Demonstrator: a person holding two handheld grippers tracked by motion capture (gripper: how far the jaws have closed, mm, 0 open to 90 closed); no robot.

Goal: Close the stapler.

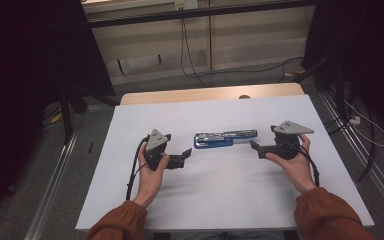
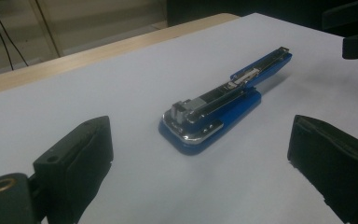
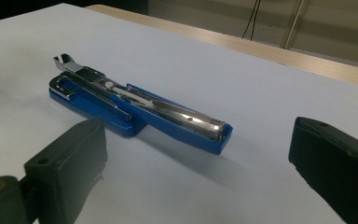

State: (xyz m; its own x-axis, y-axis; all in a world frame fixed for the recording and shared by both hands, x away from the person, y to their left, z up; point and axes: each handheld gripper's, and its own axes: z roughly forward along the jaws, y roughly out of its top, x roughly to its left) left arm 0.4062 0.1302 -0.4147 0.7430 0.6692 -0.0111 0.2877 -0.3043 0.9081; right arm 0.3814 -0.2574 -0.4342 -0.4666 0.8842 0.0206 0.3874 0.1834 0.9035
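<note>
Blue stapler (image 1: 225,138) lies swung open flat mid-desk (image 1: 230,185). Left gripper (image 1: 186,153) and right gripper (image 1: 254,146) flank its two ends, jaws spread wide and empty, apparently lined up to grab both halves.

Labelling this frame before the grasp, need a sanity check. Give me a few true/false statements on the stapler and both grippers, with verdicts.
1. The blue stapler lies swung open on the white table. True.
2. The left gripper is shut on the stapler. False: its fingers stand apart, clear of the stapler.
3. The stapler lies between the two grippers. True.
4. The right gripper has lifted the stapler off the table. False: it is open, and the stapler rests on the table.
5. A sheet of paper sits under the stapler's arm. False: no separate sheet shows there.
</note>
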